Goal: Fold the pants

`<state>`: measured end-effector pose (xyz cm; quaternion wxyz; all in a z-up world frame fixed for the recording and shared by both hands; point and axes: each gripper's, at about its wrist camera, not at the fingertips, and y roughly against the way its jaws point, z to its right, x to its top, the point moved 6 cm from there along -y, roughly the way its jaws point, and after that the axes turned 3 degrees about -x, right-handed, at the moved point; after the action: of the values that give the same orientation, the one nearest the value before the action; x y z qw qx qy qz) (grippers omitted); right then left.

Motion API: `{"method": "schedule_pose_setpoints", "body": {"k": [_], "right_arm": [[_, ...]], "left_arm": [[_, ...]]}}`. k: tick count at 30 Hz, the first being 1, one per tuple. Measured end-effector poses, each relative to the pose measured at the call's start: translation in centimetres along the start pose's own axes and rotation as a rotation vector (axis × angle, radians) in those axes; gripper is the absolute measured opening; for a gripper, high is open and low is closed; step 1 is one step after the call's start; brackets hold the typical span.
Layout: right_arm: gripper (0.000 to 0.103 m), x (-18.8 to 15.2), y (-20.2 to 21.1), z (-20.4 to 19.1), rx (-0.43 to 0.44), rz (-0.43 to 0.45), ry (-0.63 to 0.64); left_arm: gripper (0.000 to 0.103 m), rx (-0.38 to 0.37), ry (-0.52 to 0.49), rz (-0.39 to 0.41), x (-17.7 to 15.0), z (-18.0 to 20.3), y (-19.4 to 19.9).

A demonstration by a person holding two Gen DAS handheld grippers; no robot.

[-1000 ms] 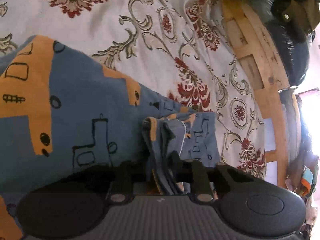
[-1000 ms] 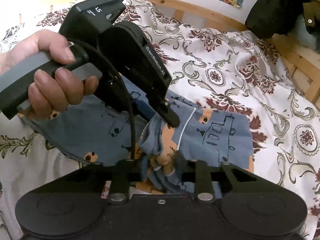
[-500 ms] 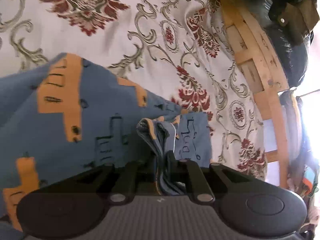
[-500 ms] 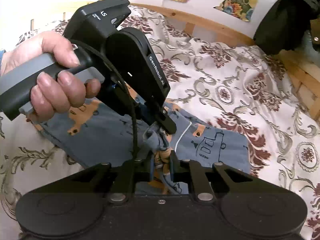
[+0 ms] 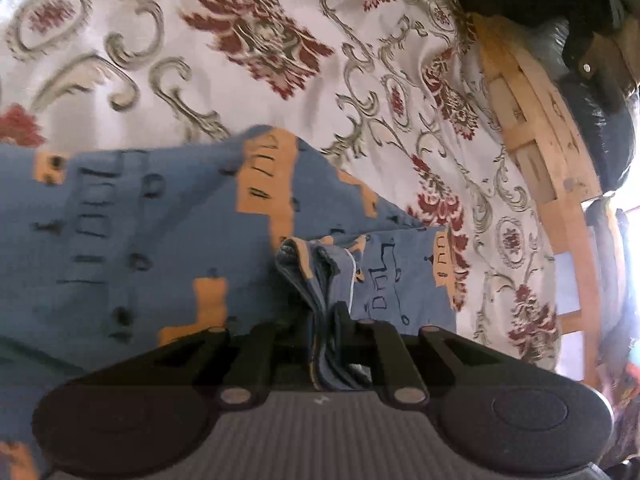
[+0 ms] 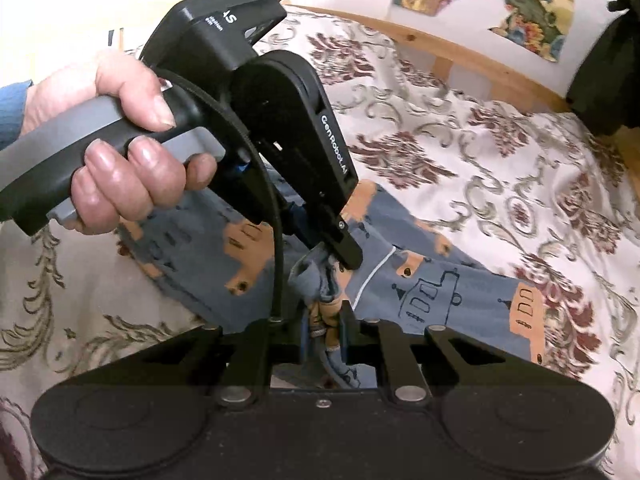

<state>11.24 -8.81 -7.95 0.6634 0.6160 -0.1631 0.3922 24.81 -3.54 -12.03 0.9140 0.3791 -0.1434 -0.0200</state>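
Floral bedspread lies bare beyond the blue pants, out to the wooden bed frame. Left hand-held gripper and right hand-held gripper are each clenched on one bunched fold of the pants, side by side.

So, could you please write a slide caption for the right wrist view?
Both tongs, right and left, clamp one bunched edge of blue train-print pants above a floral bedspread.

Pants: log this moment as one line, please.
pants: bunched edge pinched, rest draped on bedspread | left claw: shut on pants | right claw: shut on pants | claws close together
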Motion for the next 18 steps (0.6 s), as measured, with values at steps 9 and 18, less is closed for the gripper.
{"method": "schedule_pose_setpoints", "body": {"k": [9, 18], "right_arm": [[0.015, 0.0, -0.9, -2.0, 0.034, -0.016, 0.036], [0.015, -0.1, -1.0, -2.7, 0.065, -0.022, 0.052]], "left_arm": [[0.011, 0.087, -0.071, -0.002, -0.2, -0.6, 1.1], [0.011, 0.104, -0.080, -0.024, -0.8, -1.4, 1.8]]}}
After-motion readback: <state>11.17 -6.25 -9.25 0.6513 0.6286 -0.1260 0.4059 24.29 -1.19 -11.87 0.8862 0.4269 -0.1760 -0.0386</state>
